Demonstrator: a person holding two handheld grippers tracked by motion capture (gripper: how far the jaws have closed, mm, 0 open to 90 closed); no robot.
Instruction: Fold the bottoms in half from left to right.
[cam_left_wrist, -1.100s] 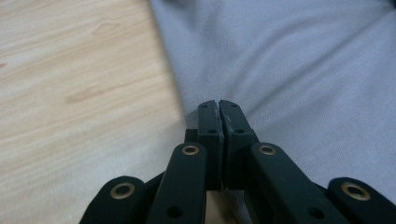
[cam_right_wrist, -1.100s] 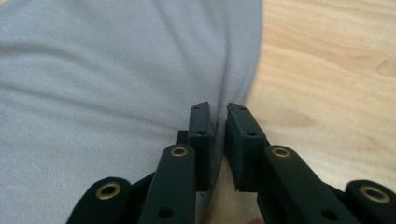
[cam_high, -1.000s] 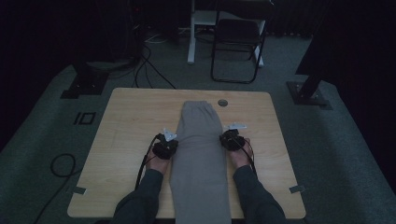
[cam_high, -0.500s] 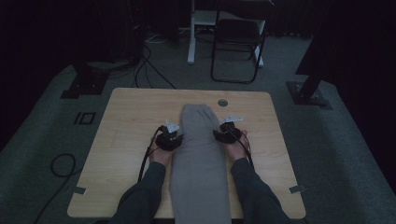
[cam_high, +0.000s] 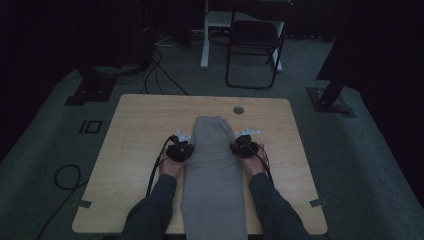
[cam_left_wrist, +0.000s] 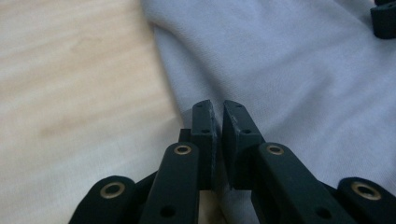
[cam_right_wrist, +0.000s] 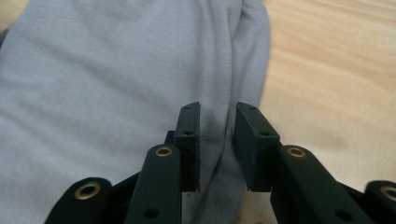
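- Long grey soft-knit garment (cam_high: 214, 170), sweatpants by the look of it, lies lengthwise down the middle of the pale wooden table (cam_high: 135, 130); far end is near the small round grommet hole (cam_high: 238, 110), near end runs off the table edge between my forearms.
- Left gripper (cam_high: 181, 148) sits at the cloth's left edge, about mid-length. In the left gripper view its jaws have just been closing and stand almost together, only a thin slit between the pads (cam_left_wrist: 205, 135). They overlap the hem; I cannot tell whether any fabric is actually caught.
- Right gripper (cam_high: 243, 146) mirrors it on the right edge. Its jaws have also just been closing but stand wider, with a raised fold of the grey cloth (cam_right_wrist: 219, 140) between the pads (cam_right_wrist: 189, 144). I can't confirm that the pads press on it.
- Judgement: the step is pinching both side edges for a fold or lift.
- To do it well: finish the squeeze on both sides before raising, take the same depth of fabric each side, and keep the two hands level so the cloth comes up square.
- Risk: the left side may have bitten only the top layer, or nothing; check for tension early.
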